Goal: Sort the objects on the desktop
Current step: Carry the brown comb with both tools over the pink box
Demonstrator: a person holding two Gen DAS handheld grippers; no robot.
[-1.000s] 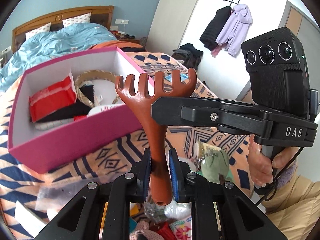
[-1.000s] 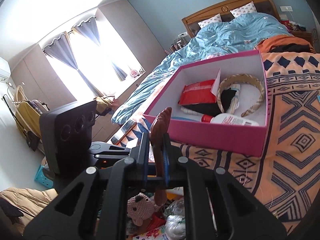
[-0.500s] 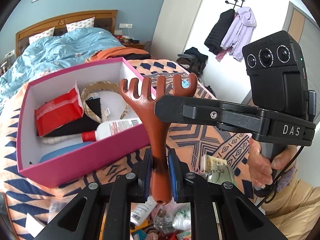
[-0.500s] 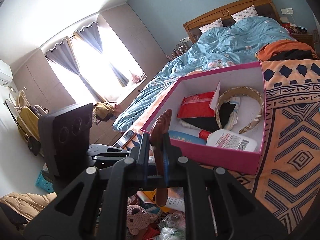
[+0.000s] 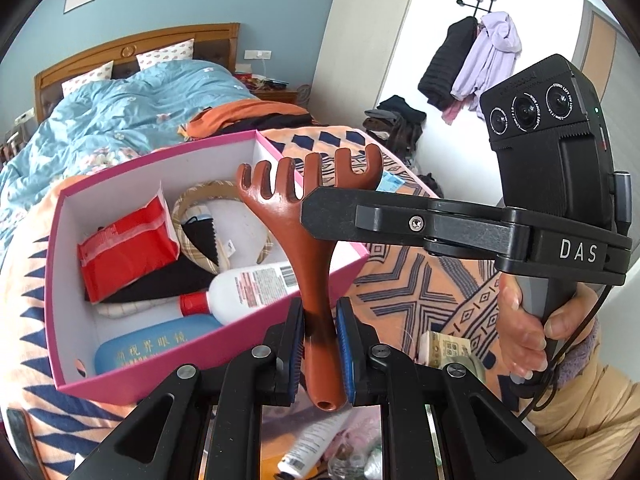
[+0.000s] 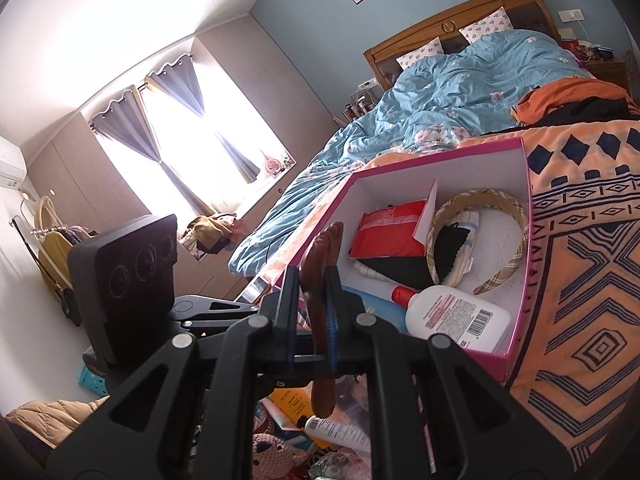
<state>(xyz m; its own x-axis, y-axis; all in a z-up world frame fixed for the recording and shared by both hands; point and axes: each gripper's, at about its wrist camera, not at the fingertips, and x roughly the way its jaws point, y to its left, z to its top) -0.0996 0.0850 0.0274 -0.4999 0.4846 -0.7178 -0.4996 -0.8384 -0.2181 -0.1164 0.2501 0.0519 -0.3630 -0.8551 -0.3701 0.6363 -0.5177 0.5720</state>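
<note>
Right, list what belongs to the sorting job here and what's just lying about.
Job:
- brown wooden claw-shaped scratcher
- pink cardboard box
- left hand-held gripper
- right hand-held gripper

Lying about:
- blue floral duvet
- lilac hooded jacket
- orange patterned blanket

Bottle in box (front).

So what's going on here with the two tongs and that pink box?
A person is sorting clutter into the pink box on the bed. Both tongs are shut on one brown wooden back scratcher: the left tongs clamp its handle, the right tongs grip it nearer the claw end. It is held upright in front of the box, not yet inside. A lotion bottle, headband and red packet already lie there.
</note>
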